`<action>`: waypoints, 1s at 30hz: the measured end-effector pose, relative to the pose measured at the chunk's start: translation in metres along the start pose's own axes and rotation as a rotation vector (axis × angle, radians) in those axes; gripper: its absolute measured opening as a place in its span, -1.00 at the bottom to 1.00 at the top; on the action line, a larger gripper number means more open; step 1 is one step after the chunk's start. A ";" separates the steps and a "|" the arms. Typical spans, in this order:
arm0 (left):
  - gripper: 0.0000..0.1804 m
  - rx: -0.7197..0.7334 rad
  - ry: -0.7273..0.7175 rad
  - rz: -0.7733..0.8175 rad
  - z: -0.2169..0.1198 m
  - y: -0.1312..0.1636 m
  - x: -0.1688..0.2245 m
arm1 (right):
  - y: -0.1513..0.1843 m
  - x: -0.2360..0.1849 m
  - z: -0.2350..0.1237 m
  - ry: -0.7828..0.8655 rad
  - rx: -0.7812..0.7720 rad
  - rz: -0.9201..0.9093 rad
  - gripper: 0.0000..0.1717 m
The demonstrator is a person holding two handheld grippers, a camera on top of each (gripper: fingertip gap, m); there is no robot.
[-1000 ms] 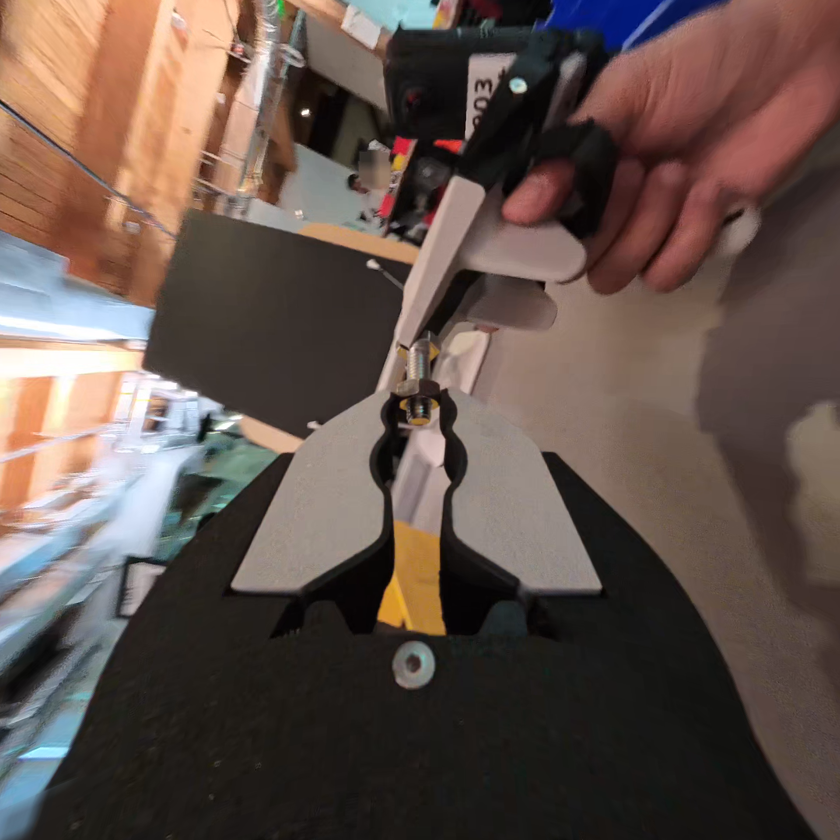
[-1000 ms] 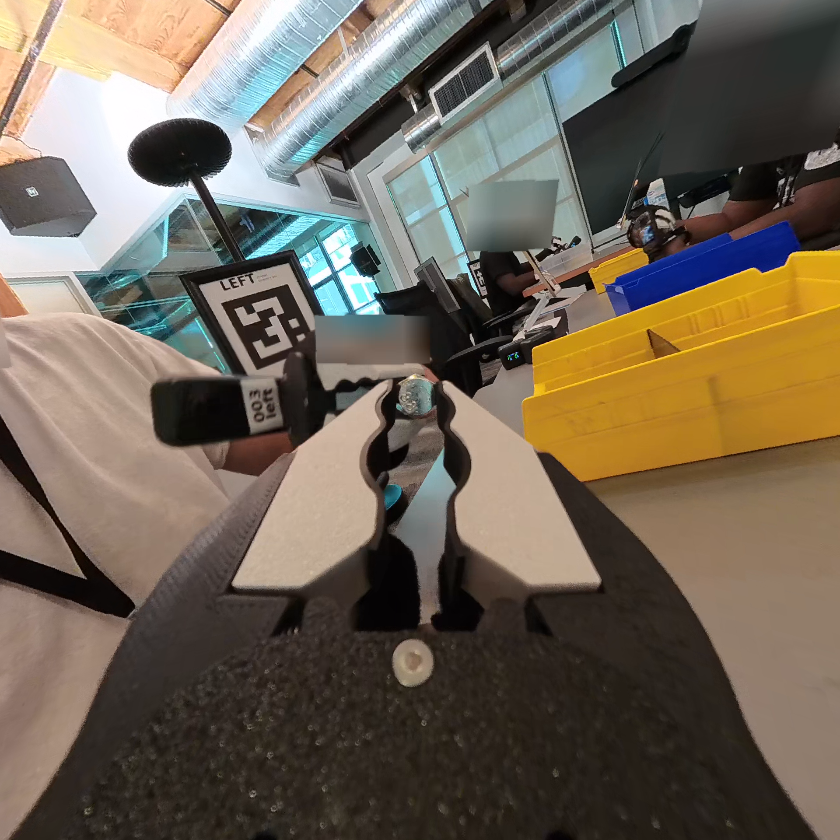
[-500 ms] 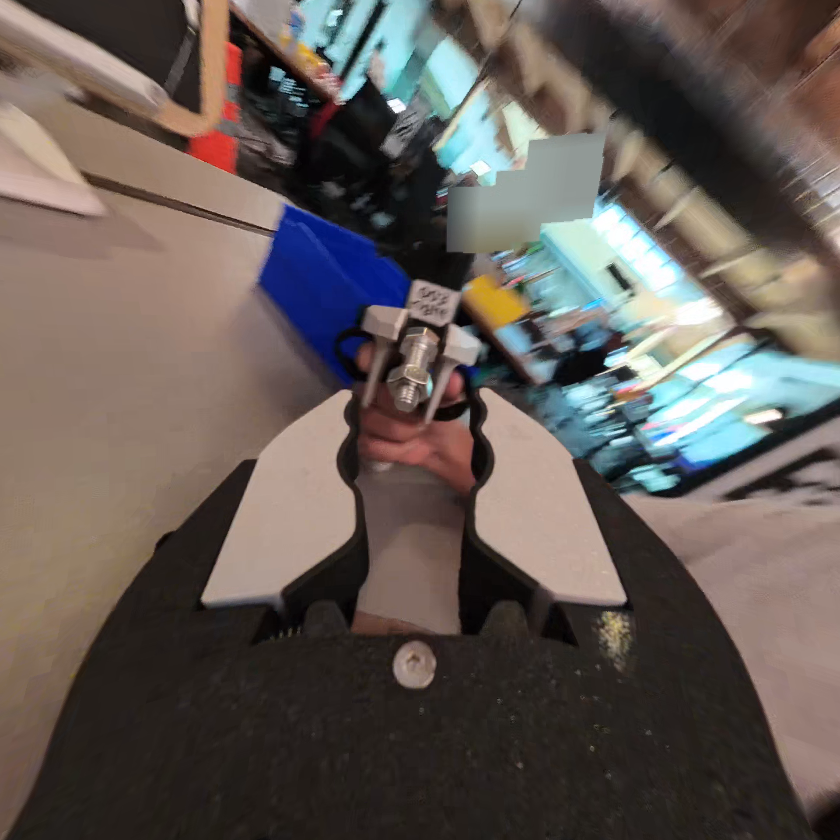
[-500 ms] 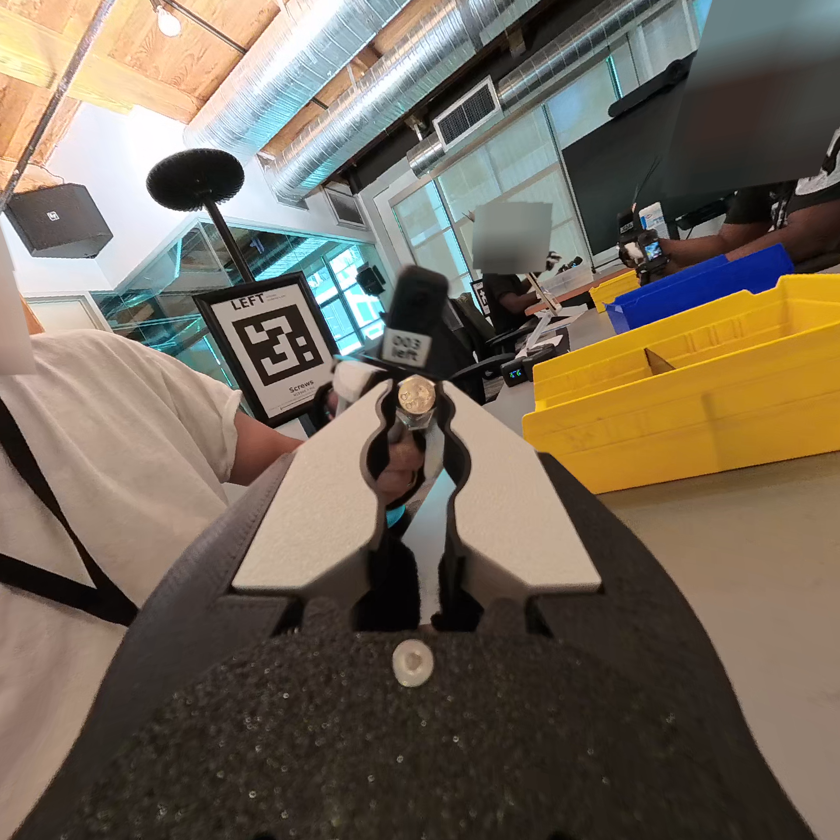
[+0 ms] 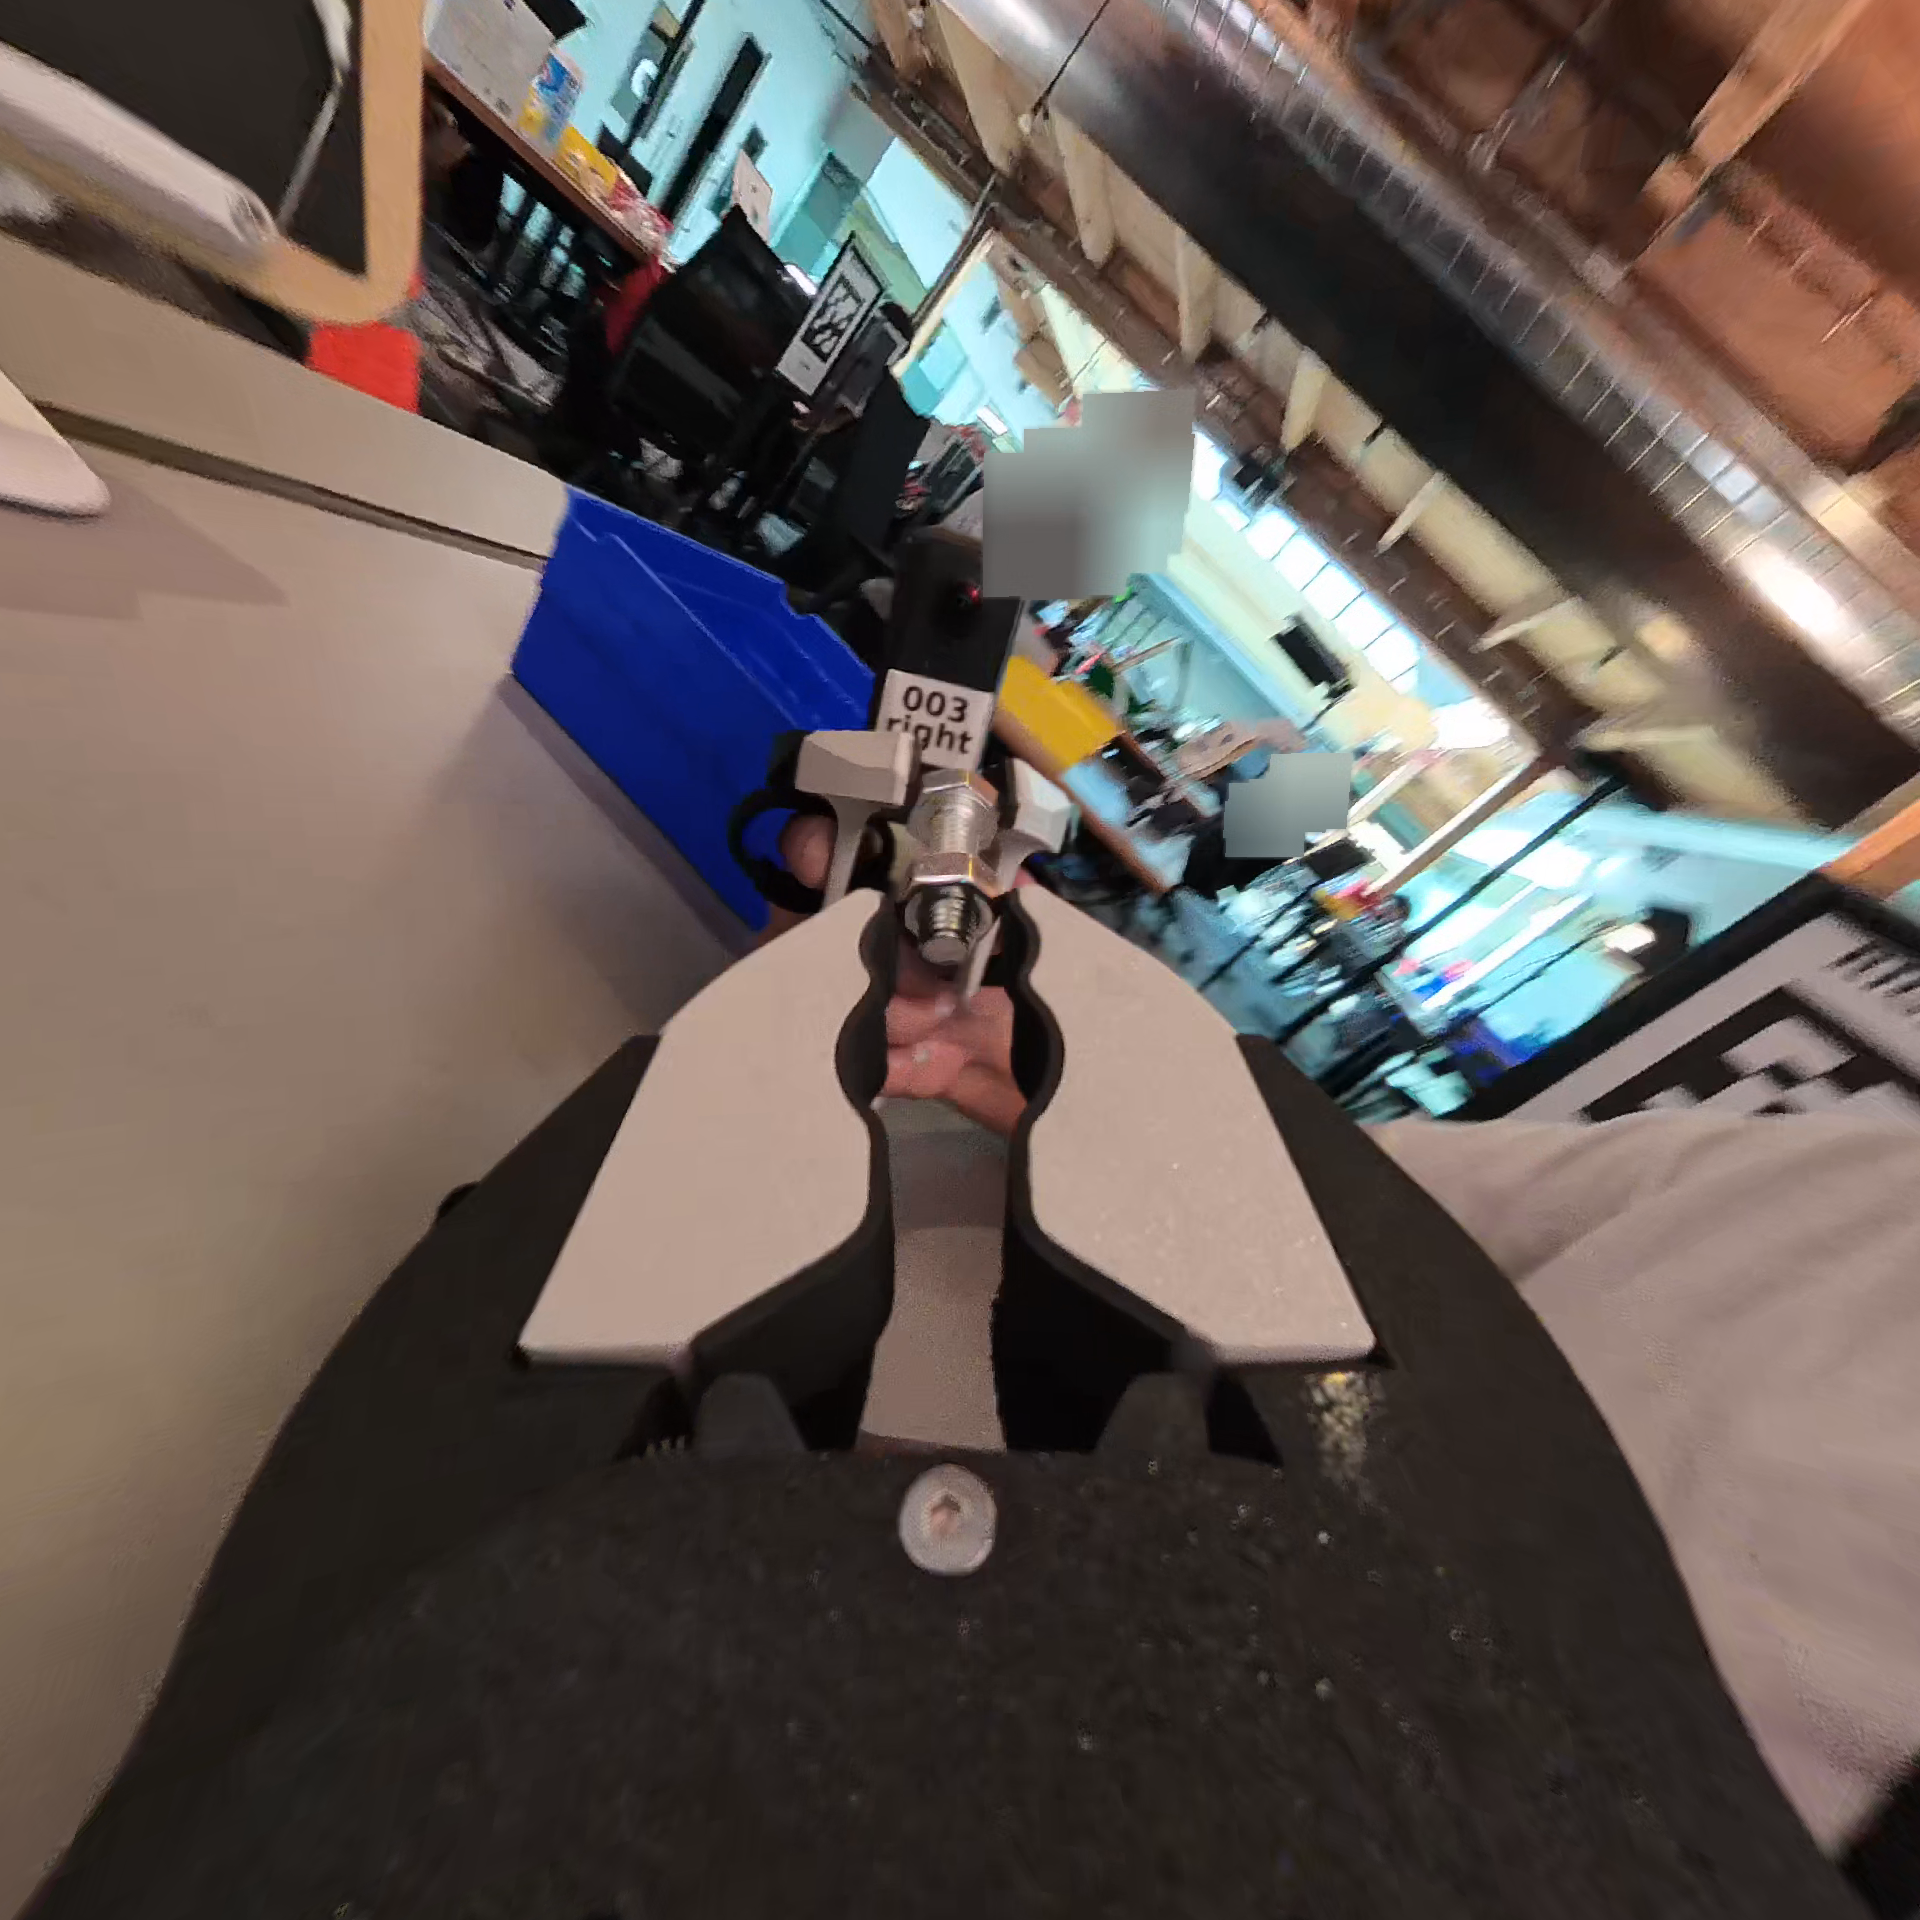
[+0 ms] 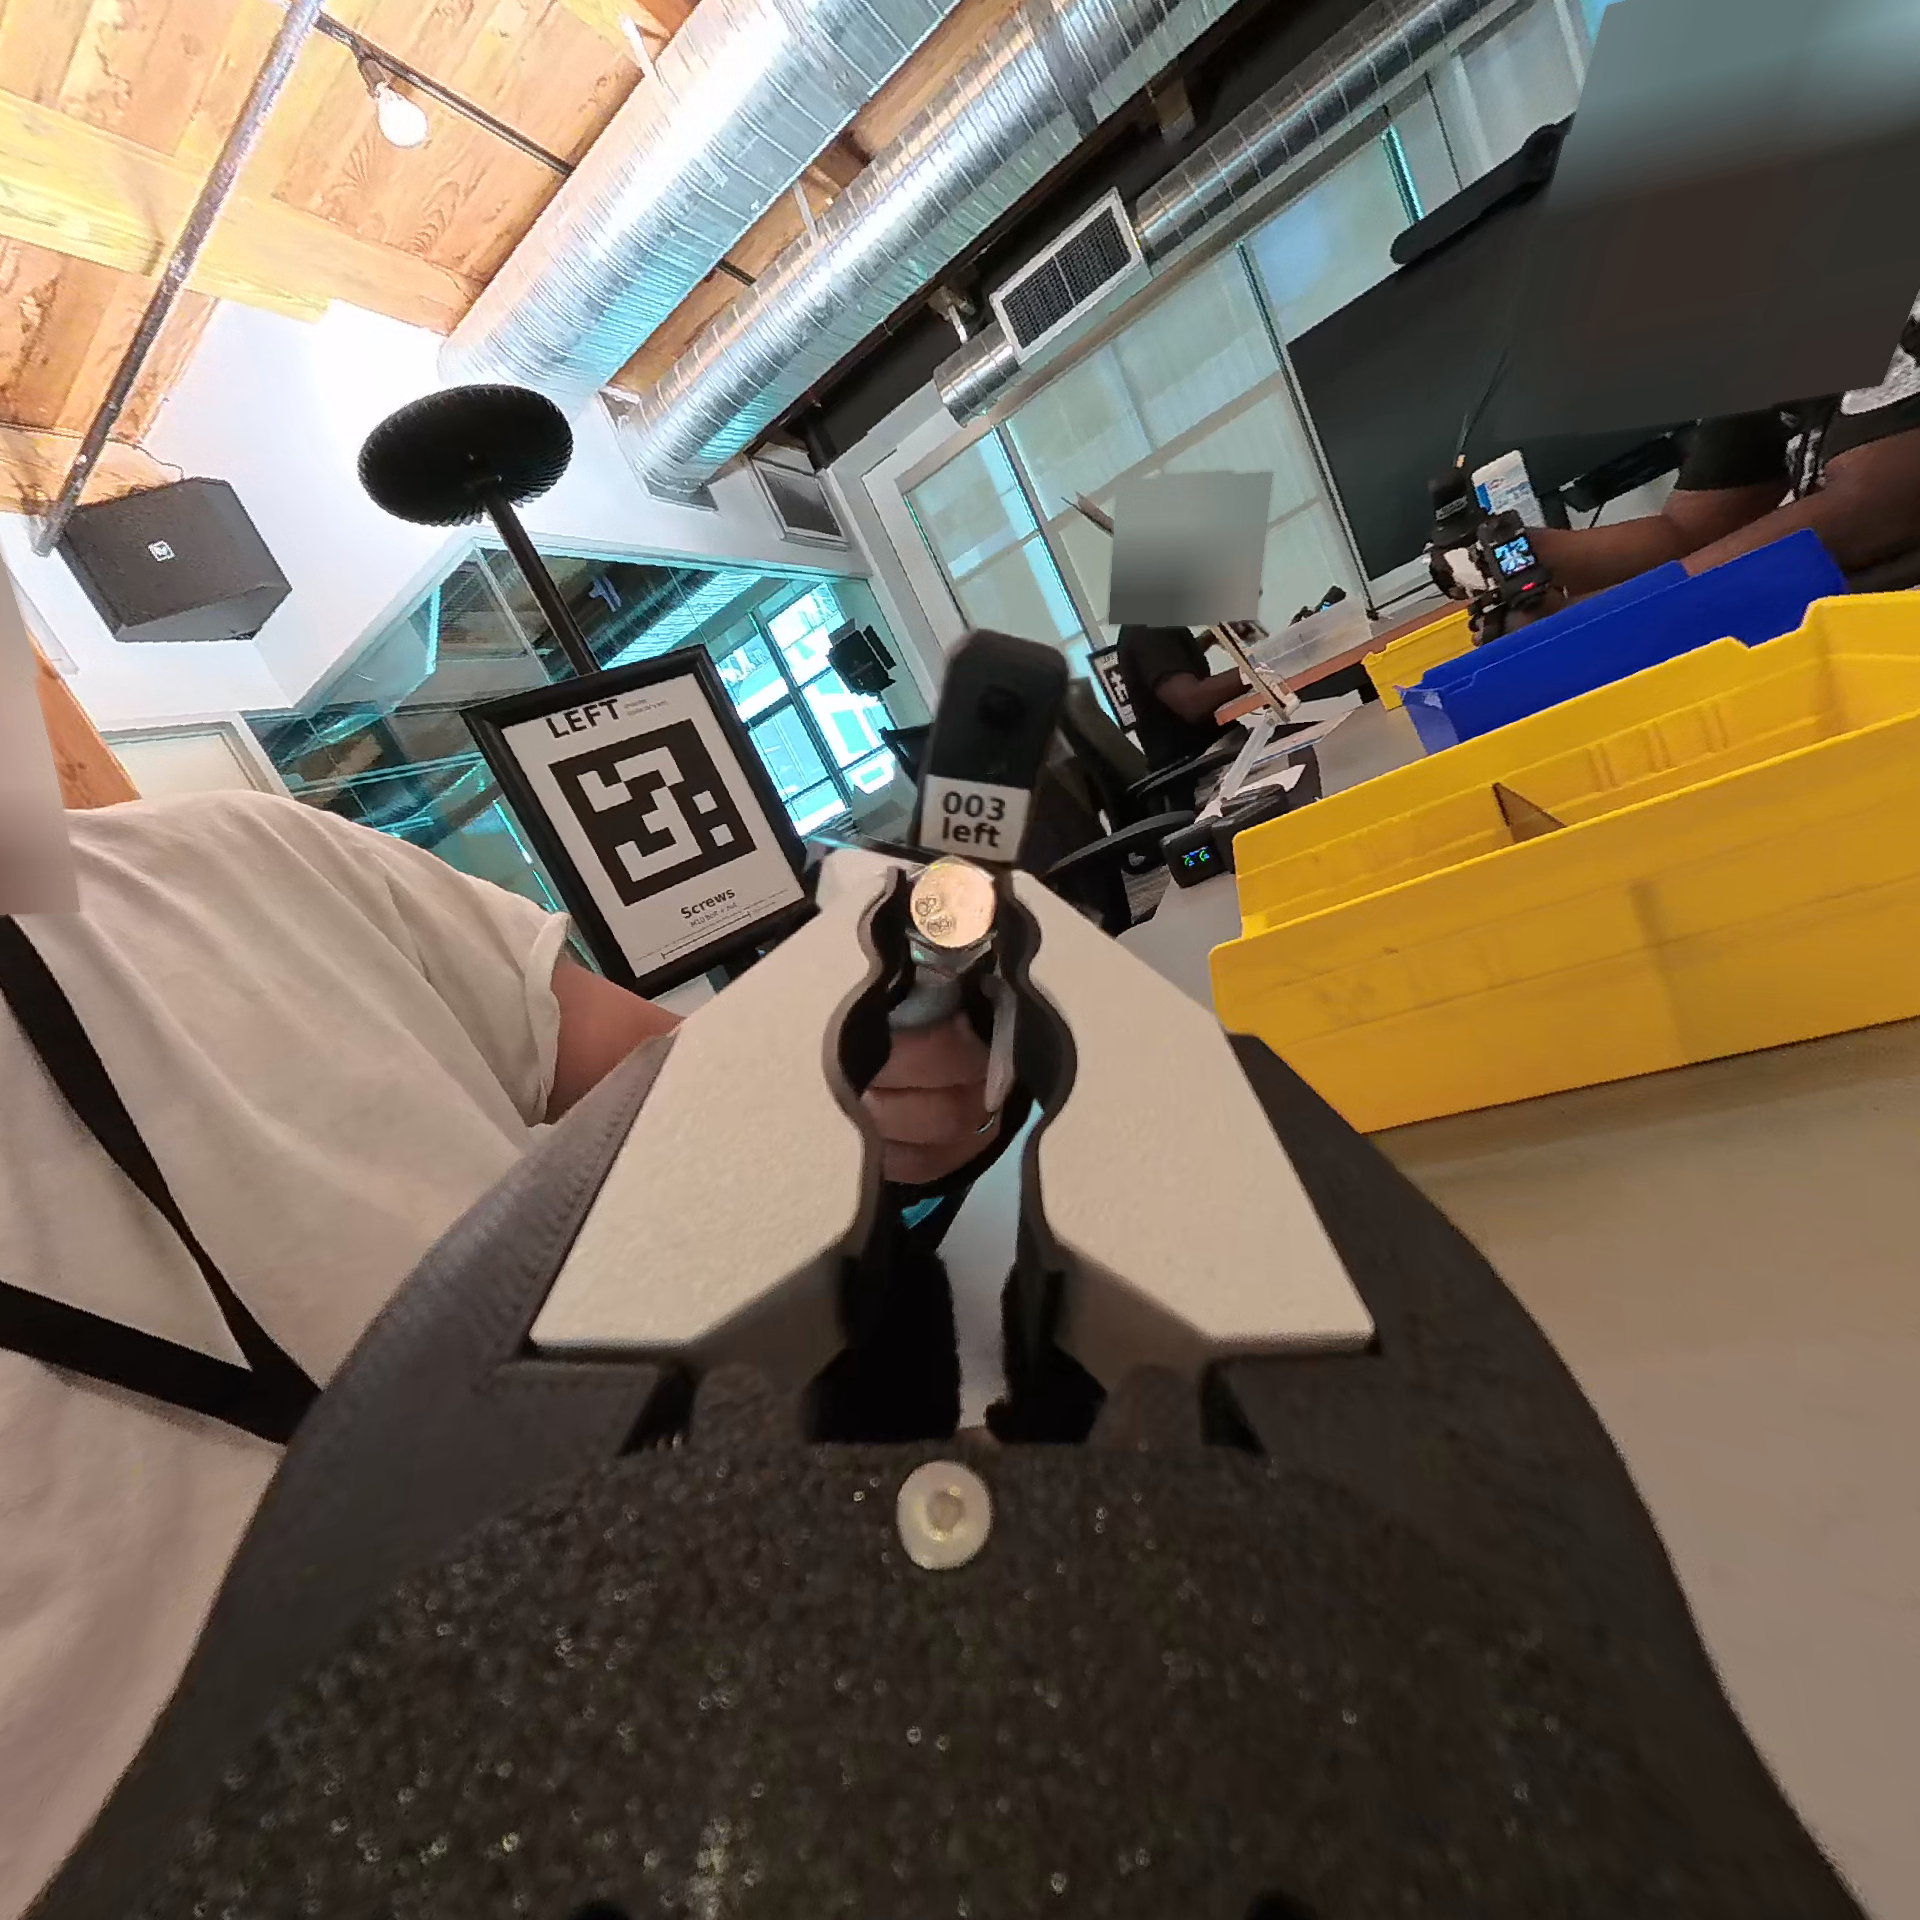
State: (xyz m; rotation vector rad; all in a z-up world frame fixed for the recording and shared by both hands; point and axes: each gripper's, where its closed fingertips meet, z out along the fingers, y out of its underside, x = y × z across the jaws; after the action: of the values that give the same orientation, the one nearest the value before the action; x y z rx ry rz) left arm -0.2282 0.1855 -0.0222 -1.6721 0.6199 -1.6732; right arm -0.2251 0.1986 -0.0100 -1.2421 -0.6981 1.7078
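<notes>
My right gripper [image 6: 951, 935] is closed on the head of a silver bolt [image 6: 948, 914], its pads pressing the head from both sides, and the threaded end points away toward my left gripper [image 5: 940, 925]. My left gripper is narrowed around the nut [image 5: 943, 868] on that bolt's thread, its fingertips [image 5: 831, 935] at the nut's sides, though I cannot tell if both pads press it. The two grippers face each other tip to tip above the grey table [image 6: 1662, 1195]. To the right of my right gripper sits a yellow bin [image 6: 1558, 935], with a blue bin [image 6: 1621, 644] behind it.
</notes>
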 end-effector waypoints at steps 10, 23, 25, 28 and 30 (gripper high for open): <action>-0.80 -0.348 -0.630 1.554 -0.010 -0.004 -0.015 | 0.007 0.006 0.003 0.002 -0.011 0.070 -0.80; -0.54 -0.435 -0.862 1.990 -0.018 -0.004 -0.021 | 0.004 0.008 0.001 0.056 -0.045 0.007 -0.80; -0.40 -0.450 -0.864 1.808 -0.025 0.010 -0.026 | -0.004 0.008 -0.002 0.118 -0.064 -0.040 -0.81; -0.33 -0.500 -0.746 1.341 -0.034 0.059 -0.036 | -0.034 -0.007 -0.009 0.241 -0.125 -0.179 -0.80; -0.34 -0.500 -0.615 0.986 -0.037 0.089 -0.035 | -0.060 -0.017 -0.026 0.410 -0.206 -0.333 -0.80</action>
State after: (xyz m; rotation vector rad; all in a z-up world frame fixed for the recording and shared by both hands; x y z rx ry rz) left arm -0.2548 0.1481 -0.1139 -1.6356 1.3134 -0.2947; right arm -0.1793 0.2090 0.0386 -1.4682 -0.7894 1.0877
